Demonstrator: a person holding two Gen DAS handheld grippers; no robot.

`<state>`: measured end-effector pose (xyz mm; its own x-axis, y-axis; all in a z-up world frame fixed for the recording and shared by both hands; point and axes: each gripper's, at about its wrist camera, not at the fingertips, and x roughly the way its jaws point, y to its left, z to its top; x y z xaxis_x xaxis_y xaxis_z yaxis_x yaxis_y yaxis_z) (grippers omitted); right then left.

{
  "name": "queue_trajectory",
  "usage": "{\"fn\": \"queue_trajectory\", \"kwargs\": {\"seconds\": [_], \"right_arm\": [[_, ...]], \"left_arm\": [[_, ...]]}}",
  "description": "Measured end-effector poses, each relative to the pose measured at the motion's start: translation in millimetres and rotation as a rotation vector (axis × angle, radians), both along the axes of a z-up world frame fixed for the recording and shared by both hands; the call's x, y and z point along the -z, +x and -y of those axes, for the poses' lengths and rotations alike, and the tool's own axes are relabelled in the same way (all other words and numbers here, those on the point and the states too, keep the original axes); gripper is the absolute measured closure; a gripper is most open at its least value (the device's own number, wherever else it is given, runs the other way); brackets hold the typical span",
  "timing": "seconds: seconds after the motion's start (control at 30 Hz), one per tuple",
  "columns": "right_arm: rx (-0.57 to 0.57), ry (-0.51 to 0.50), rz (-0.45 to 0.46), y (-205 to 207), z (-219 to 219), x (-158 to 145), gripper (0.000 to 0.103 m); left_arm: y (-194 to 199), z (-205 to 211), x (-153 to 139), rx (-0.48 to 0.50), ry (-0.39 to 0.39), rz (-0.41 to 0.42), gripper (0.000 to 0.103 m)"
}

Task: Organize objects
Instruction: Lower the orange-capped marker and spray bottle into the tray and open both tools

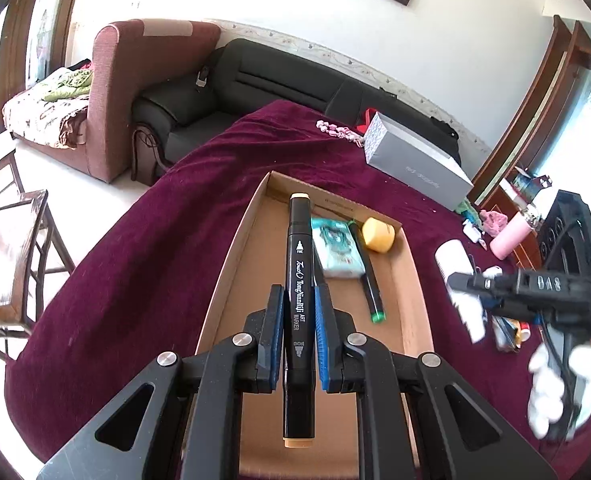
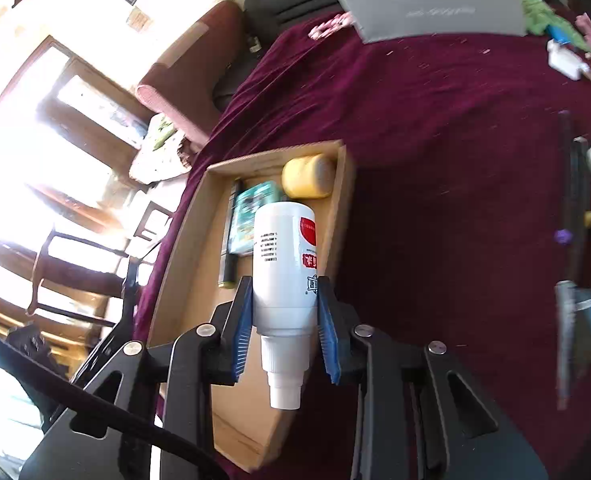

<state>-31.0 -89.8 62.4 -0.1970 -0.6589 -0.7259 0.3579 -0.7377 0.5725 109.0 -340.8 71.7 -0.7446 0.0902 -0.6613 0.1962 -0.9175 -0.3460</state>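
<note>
My left gripper (image 1: 299,312) is shut on a black art marker (image 1: 298,280) with tan end caps, held lengthwise above a shallow cardboard tray (image 1: 235,256). Inside the tray lie a green-tipped black marker (image 1: 369,280), a teal tissue pack (image 1: 337,252) and a yellow roll (image 1: 378,234). My right gripper (image 2: 284,308) is shut on a white bottle (image 2: 285,264) with a red label, nozzle toward the camera, hovering over the tray's right wall (image 2: 341,216). In the left wrist view that right gripper (image 1: 463,284) shows blurred to the right with the white bottle (image 1: 453,260), held by a white-gloved hand (image 1: 551,392).
A maroon cloth (image 1: 135,280) covers the table. At its far side lies a grey box (image 1: 419,164). Small clutter, including a pink bottle (image 1: 509,238), sits at the right edge. Sofas (image 1: 255,80) stand behind, and a wooden chair (image 1: 11,248) stands to the left.
</note>
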Motion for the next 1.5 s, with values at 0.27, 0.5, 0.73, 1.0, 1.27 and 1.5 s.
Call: {"fn": "queue_trajectory", "kwargs": {"seconds": [0.27, 0.5, 0.73, 1.0, 1.27, 1.5], "right_arm": [[-0.05, -0.033, 0.027, 4.6, 33.8, 10.0, 0.075], [-0.08, -0.042, 0.053, 1.7, 52.0, 20.8, 0.075], [-0.081, -0.034, 0.054, -2.8, 52.9, 28.9, 0.075], [-0.032, 0.029, 0.003, -10.3, 44.3, 25.7, 0.075], [0.006, 0.08, -0.005, -15.8, 41.4, 26.3, 0.075], [0.052, 0.187, -0.045, -21.2, 49.5, 31.8, 0.075]], "left_arm": [[-74.0, -5.6, 12.2, 0.043, -0.028, 0.103, 0.092], [-113.1, 5.9, 39.8, 0.021, -0.013, 0.21, 0.092], [-126.1, 10.0, 53.7, 0.008, -0.009, 0.249, 0.092], [-127.2, 17.5, 58.9, -0.009, 0.0, 0.249, 0.092], [-125.8, 25.6, 55.9, 0.004, 0.059, 0.241, 0.09], [-92.1, 33.2, 25.7, -0.007, 0.109, 0.129, 0.08]]}}
